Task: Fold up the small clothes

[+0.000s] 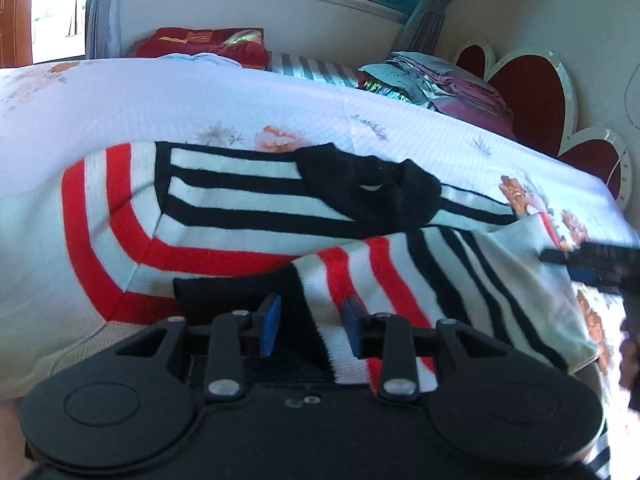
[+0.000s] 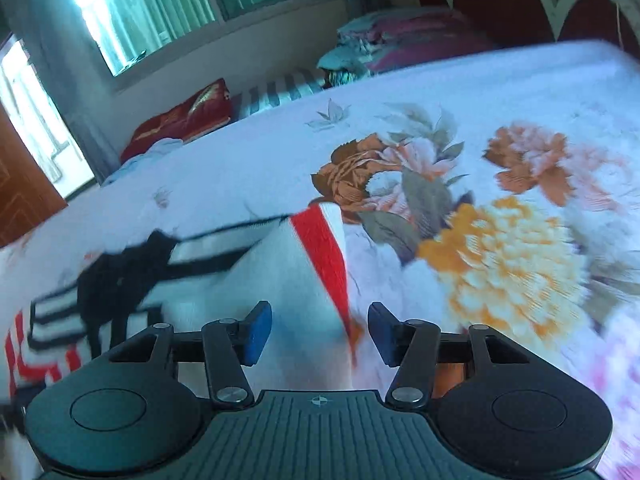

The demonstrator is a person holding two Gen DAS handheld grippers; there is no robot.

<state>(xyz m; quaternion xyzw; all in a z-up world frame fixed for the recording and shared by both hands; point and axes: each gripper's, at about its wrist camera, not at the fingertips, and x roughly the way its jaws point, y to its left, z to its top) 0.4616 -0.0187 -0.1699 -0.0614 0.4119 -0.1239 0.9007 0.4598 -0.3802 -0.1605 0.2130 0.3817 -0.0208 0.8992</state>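
Collar (image 1: 372, 184) sharp left view; blurred right.

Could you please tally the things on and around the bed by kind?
Striped knit sweater in red, black and white: 1
Floral white bedspread: 1
Red cushion with gold print: 1
Pile of folded grey and maroon bedding: 1
Black two-finger grippers with blue pads, left and right: 2
Total: 6
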